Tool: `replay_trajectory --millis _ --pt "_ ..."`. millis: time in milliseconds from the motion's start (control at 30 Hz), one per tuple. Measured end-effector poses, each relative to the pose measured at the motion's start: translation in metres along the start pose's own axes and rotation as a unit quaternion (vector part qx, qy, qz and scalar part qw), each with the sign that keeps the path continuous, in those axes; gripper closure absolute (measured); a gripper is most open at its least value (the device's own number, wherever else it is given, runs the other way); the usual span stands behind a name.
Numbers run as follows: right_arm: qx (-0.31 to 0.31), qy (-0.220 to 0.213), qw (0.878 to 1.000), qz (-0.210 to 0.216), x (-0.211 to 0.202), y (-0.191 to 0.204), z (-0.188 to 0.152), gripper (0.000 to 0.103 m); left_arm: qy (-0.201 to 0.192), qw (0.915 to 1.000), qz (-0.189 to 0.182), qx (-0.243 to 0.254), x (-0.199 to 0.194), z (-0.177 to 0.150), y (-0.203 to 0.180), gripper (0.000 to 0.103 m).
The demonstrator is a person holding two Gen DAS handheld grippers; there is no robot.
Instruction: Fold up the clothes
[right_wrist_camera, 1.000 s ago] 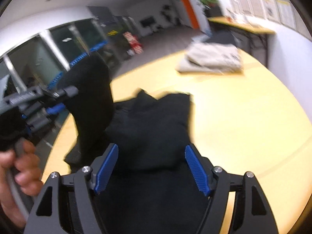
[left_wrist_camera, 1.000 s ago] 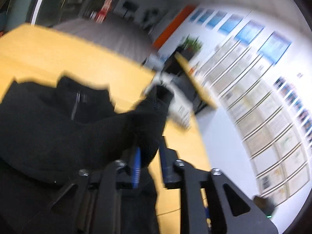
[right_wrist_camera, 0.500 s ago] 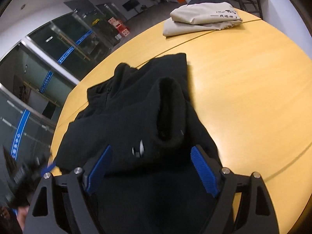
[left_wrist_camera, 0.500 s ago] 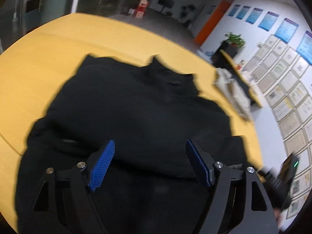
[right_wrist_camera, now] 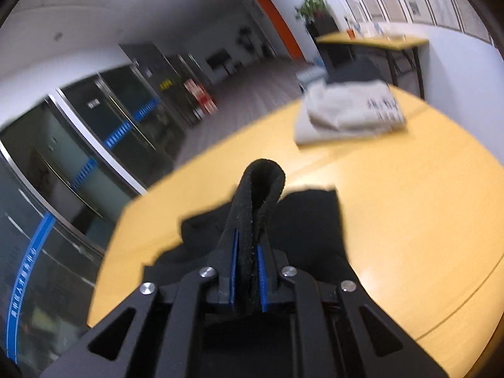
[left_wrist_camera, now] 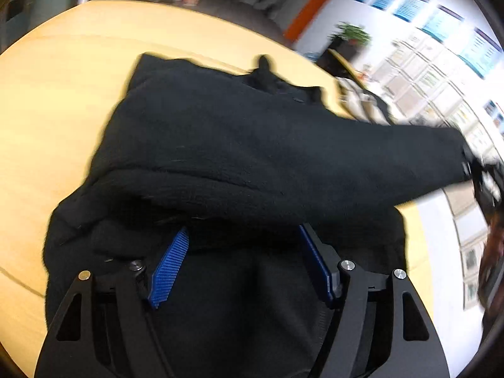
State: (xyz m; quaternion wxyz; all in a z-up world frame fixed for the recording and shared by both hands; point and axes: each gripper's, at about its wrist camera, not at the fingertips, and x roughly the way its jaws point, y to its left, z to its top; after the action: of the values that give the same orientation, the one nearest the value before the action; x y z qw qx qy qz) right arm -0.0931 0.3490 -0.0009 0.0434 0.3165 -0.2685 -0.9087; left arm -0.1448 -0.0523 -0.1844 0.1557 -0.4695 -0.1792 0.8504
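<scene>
Your black garment point(left_wrist_camera: 239, 151) is plain, with no print showing, and its sleeve point(right_wrist_camera: 256, 201) is the same fuzzy black. It lies on a warm yellow wood-tone table point(right_wrist_camera: 409, 208). Your left gripper point(left_wrist_camera: 242, 261) is matte black with ribbed bright blue pads point(left_wrist_camera: 168, 266) and silver screws; your right gripper point(right_wrist_camera: 247, 271) matches, black with blue pads. The folded clothes point(right_wrist_camera: 349, 113) further back are pale beige-grey with dark lettering. Behind them you have a white wall with an orange stripe point(right_wrist_camera: 274, 15).
</scene>
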Motion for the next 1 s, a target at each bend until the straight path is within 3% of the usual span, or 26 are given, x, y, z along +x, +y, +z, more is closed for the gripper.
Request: replay_trajectory --millis 100,267,333,467,500,567,700,833,1000 --pt "0.005 -0.012 1.000 0.025 -0.004 0.020 0.021 0.092 0.001 0.9973 -0.041 0.061 -0.010 -0.001 -0.035 0.033" --pt "-0.004 -0.037 0.997 0.070 -0.014 0.065 0.052 0.092 -0.013 0.9910 -0.059 0.119 0.001 -0.002 -0.076 0.031" --pt "-0.015 -0.046 0.996 0.081 -0.016 0.081 0.062 0.092 -0.020 0.9924 -0.045 0.113 0.015 0.002 -0.076 0.031" --pt "-0.032 -0.044 0.996 0.075 -0.014 0.092 0.066 0.092 0.015 0.9996 -0.012 0.019 0.045 0.001 -0.031 0.032" --pt "-0.027 -0.035 0.997 0.069 -0.011 0.087 0.063 0.092 0.019 0.9994 -0.028 -0.004 0.044 -0.006 -0.019 0.036" --pt "-0.018 -0.018 0.998 0.056 -0.003 0.075 0.057 0.092 0.014 0.9993 -0.036 0.003 0.034 -0.015 -0.015 0.038" --pt "-0.001 0.017 0.999 0.029 0.015 0.040 0.033 0.092 0.024 0.9995 -0.012 0.017 0.015 -0.028 -0.017 0.037" --pt "-0.002 0.038 0.999 -0.007 0.027 0.005 0.010 0.092 -0.020 0.9991 0.023 0.028 -0.009 -0.028 -0.011 0.027" --pt "0.011 0.079 0.994 -0.072 0.042 -0.059 -0.038 0.092 0.007 0.9992 0.027 0.030 0.003 -0.035 0.012 0.030"
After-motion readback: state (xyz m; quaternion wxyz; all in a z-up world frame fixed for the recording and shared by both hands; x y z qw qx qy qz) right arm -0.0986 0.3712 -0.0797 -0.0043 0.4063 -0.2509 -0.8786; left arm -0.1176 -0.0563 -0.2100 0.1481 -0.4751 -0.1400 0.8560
